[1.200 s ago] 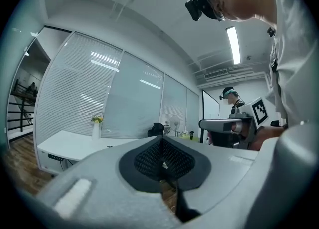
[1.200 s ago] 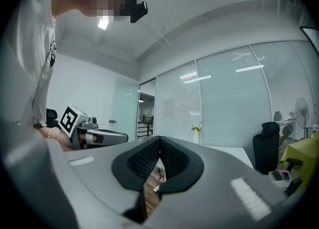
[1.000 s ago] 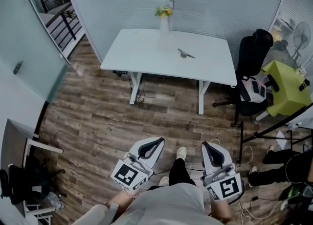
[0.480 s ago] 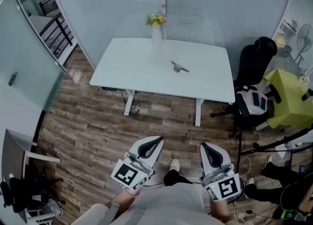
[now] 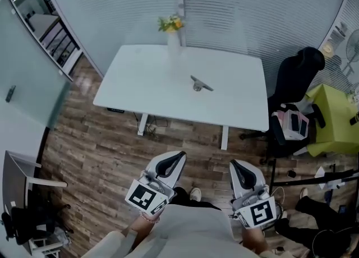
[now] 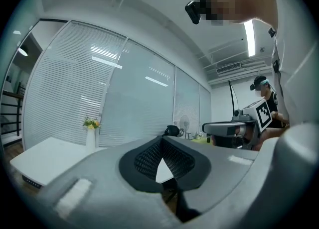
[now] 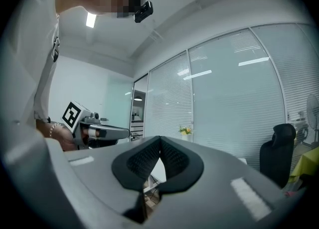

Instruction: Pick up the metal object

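Both grippers are held low and level at the person's front, the left gripper (image 5: pixel 179 154) and the right gripper (image 5: pixel 233 163) alike closed tip to tip, with nothing held between the jaws. Against a second ago, the table (image 5: pixel 140 86) is seen nearer and larger, so an approach on foot is judged under way and no reach begun. The metal object (image 5: pixel 199 84) lies near the table's middle, well apart from both grippers, with floor (image 5: pixel 95 144) between.
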Demonstrator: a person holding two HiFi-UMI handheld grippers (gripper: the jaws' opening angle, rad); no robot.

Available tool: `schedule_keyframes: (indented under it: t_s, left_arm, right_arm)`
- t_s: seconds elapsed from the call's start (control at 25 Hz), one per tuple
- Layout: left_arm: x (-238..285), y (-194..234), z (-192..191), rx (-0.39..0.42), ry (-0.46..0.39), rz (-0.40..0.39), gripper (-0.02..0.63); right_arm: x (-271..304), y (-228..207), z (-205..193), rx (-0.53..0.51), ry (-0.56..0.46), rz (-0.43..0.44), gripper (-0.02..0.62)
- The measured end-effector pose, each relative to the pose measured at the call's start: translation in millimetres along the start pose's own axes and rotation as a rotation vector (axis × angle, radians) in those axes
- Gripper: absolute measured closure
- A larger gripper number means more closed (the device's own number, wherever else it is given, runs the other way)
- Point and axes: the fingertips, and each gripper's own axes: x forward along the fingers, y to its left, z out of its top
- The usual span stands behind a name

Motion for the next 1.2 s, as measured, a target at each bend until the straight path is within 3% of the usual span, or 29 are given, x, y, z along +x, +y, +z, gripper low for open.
schedule_keyframes:
  t_s: [0.52, 1.2]
  left_arm:
    - [70.5, 77.8, -4.0, -0.001, 0.001, -0.015, 0.603]
    - [172.2, 267.1, 21.0, -0.017, -0.016, -0.046, 0.603]
  right_arm:
    - [88.3, -51.2, -12.0, -0.001, 0.005, 0.0, 0.591]
    - [297.3, -119.5, -3.5, -0.074, 0.046, 0.004, 0.591]
